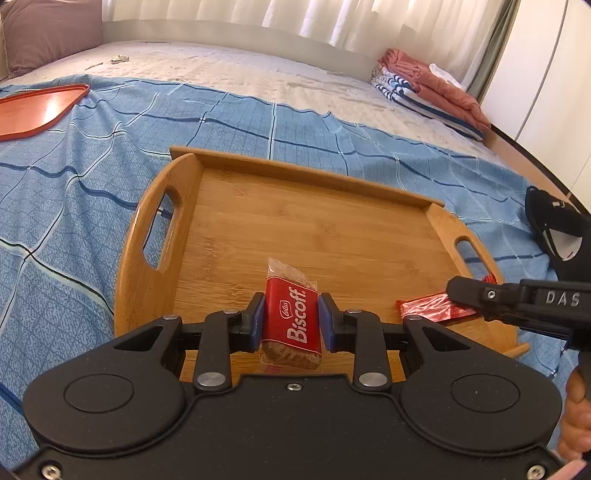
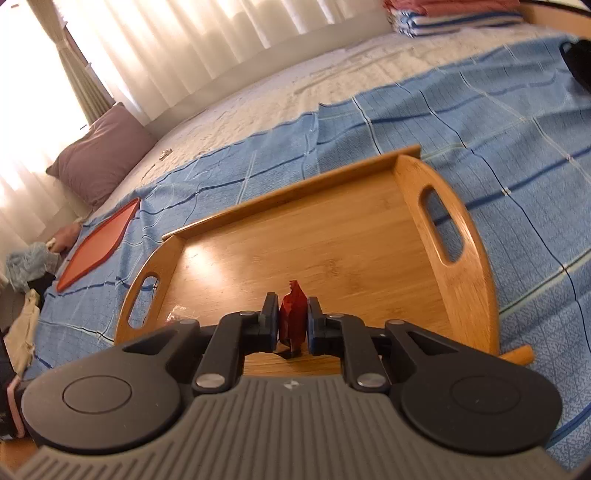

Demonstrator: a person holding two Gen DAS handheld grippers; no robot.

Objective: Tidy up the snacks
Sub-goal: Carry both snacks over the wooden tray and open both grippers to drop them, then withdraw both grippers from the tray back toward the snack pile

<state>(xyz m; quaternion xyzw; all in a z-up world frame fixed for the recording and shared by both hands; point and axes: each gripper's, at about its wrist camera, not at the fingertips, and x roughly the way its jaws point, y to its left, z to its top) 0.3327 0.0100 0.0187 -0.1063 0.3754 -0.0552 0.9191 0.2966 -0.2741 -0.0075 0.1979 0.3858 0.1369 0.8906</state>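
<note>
A wooden tray (image 1: 314,177) with two cut-out handles lies on a blue checked cloth on the bed. My left gripper (image 1: 291,317) is shut on a red Lotus Biscoff biscuit packet (image 1: 291,314), held lengthwise low over the tray's near part. From the right, my right gripper (image 1: 456,291) reaches over the tray's near right corner with a red foil snack packet (image 1: 428,308) in its tips. In the right wrist view the right gripper (image 2: 293,321) has this red packet (image 2: 293,295) standing on edge between its blue pads, just over the tray (image 2: 295,184) floor.
A flat orange-red tray (image 1: 37,107) lies on the cloth at far left. Folded clothes (image 1: 424,85) are stacked at the bed's far right, a mauve pillow (image 1: 48,33) at far left. A black object (image 1: 554,221) sits right of the wooden tray. A hand (image 1: 576,417) shows at lower right.
</note>
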